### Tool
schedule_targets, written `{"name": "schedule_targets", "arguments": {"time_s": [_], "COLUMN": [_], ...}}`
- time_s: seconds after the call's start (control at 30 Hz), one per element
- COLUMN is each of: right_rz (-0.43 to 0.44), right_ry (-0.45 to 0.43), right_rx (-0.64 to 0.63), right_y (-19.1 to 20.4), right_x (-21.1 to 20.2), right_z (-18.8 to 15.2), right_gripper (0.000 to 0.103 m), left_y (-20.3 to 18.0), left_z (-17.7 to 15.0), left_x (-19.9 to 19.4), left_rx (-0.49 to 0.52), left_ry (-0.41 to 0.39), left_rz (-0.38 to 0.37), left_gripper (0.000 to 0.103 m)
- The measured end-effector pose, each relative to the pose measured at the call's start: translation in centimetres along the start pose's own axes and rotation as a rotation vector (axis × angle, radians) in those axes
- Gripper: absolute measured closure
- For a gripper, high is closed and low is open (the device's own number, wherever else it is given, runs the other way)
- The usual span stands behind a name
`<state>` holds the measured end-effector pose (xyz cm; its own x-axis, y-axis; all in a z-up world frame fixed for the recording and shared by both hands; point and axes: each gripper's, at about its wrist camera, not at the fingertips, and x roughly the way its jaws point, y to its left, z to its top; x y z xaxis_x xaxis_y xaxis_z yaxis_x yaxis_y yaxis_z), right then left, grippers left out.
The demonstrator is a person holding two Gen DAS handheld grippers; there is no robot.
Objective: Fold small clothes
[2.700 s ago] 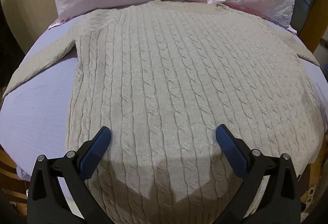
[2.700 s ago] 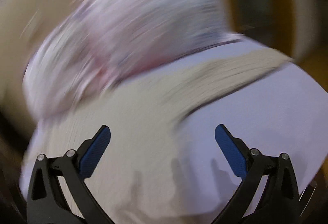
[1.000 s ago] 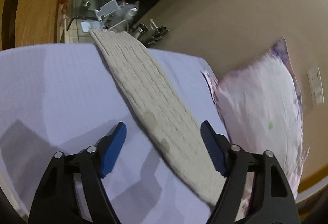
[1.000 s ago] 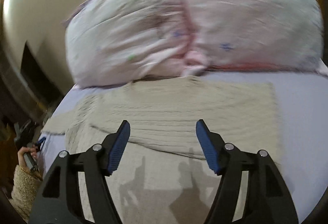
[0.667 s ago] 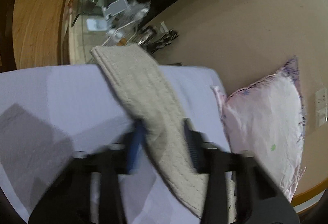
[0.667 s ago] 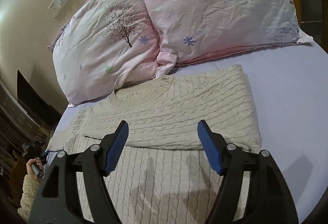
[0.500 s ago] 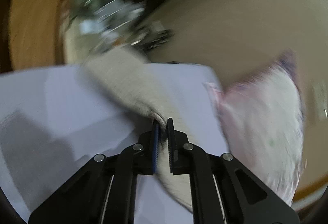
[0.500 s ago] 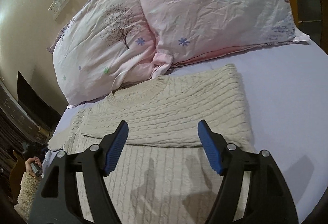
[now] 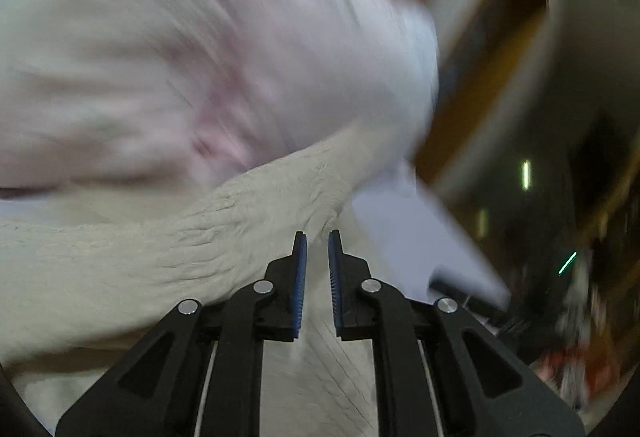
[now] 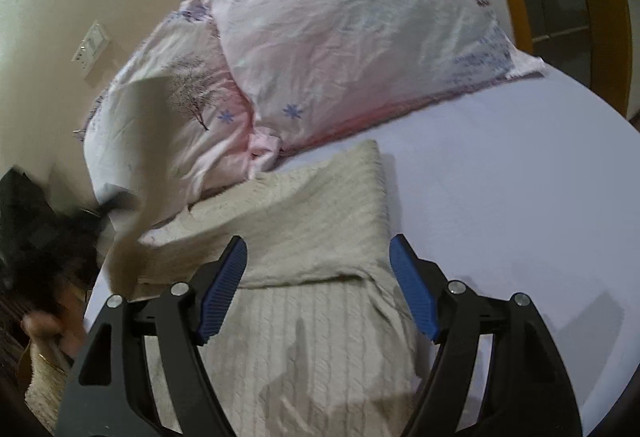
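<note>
a cream cable-knit sweater lies on a lilac-sheeted bed, its neckline toward the head of the bed, where two pink floral pillows lean against the wall. at the left edge of the bed, seen from the right wrist, one sleeve hangs lifted in the air, blurred, rising in front of the left pillow; a hand shows below it, beside the bed's left edge. the left wrist view is heavily smeared by motion: the left tongs are nearly closed, blue pads a narrow slit apart, with the sleeve bunched and wrinkled right at their tips; whether cloth sits between the pads cannot be told. the blurred pillows fill the space behind. toward the middle of the bed, the other sleeve is folded across the sweater's chest, leaving a straight folded edge on the right side. the right tongs hover wide open above the sweater's body, holding nothing. bare sheet runs to the bed's right edge.
</note>
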<state>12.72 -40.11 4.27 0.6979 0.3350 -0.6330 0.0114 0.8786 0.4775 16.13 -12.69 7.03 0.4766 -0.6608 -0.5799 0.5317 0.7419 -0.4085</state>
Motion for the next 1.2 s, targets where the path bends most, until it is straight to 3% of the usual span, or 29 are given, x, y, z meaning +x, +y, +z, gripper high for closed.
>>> {"name": "schedule_targets", "arguments": {"time_s": [0.07,0.17,0.2,0.27,0.3,0.33,0.5,0.6,0.73,0.9,0.97,1.07,1.1,1.13,1.17,1.2], "right_rz": [-0.003,-0.004,0.012,0.082,0.128,0.194,0.391,0.401,0.427,0.489,0.542,0.592,0.602,0.611,0.627,0.639], "right_ry": [-0.001,-0.007,-0.002,0.022,0.037,0.055,0.168,0.253,0.350,0.437,0.437,0.445,0.446,0.448,0.444,0.434], "right_rx": [0.006,-0.001,0.002,0.013,0.019,0.024,-0.007,-0.017,0.114,0.208,0.217,0.232,0.231,0.230,0.228,0.217], "right_y": [-1.0,-2.2,-2.6,-3.3,-3.5,-3.9,-4.9,-6.3,-9.2,-10.2,-9.7,-9.1,-9.0,-8.8,-8.6,-8.4], "right_x": [-1.2,-3.3,-3.9,-5.3,-6.0,-7.0,-11.0,-12.9,-12.2,-8.4,-7.4,-6.4,-6.2,-6.0,-5.9,-6.1], "right_z": [-0.5,-1.0,-1.2,-2.2,-2.8,-3.8,-8.4,-11.7,-15.2,-18.1,-18.5,-19.1,-19.3,-19.5,-19.6,-19.6], "right_gripper": [0.029,0.028,0.027,0.027,0.027,0.027,0.027,0.027,0.027,0.035,0.039,0.057,0.069,0.083,0.088,0.095], "left_y": [-0.7,0.6,1.2,3.0,3.4,3.9,6.9,9.1,11.1,11.6,12.0,12.2,12.2,12.1,12.0,11.9], "left_z": [-1.3,-2.2,-2.5,-3.7,-4.4,-5.2,-12.4,-18.1,-25.0,-28.6,-29.0,-29.1,-29.1,-29.1,-29.2,-29.2], "left_x": [2.1,-1.0,-2.6,-7.4,-9.4,-11.5,-22.5,-27.5,-30.2,-26.5,-25.2,-23.2,-22.7,-22.4,-22.0,-21.5], "left_rx": [-0.001,-0.046,-0.059,-0.091,-0.099,-0.105,-0.172,-0.257,-0.390,-0.399,-0.422,-0.440,-0.440,-0.441,-0.444,-0.451], "left_ry": [0.060,0.028,0.008,-0.051,-0.078,-0.103,-0.161,-0.182,-0.164,-0.057,-0.054,-0.051,-0.045,-0.037,-0.025,-0.007], "left_rz": [-0.001,0.015,0.026,0.036,0.040,0.048,0.086,0.111,0.076,0.060,0.008,-0.050,-0.056,-0.062,-0.069,-0.078], "left_gripper": [0.093,0.093,0.089,0.060,0.040,0.031,0.018,0.018,0.018,0.018,0.018,0.022,0.028,0.036,0.043,0.059]}}
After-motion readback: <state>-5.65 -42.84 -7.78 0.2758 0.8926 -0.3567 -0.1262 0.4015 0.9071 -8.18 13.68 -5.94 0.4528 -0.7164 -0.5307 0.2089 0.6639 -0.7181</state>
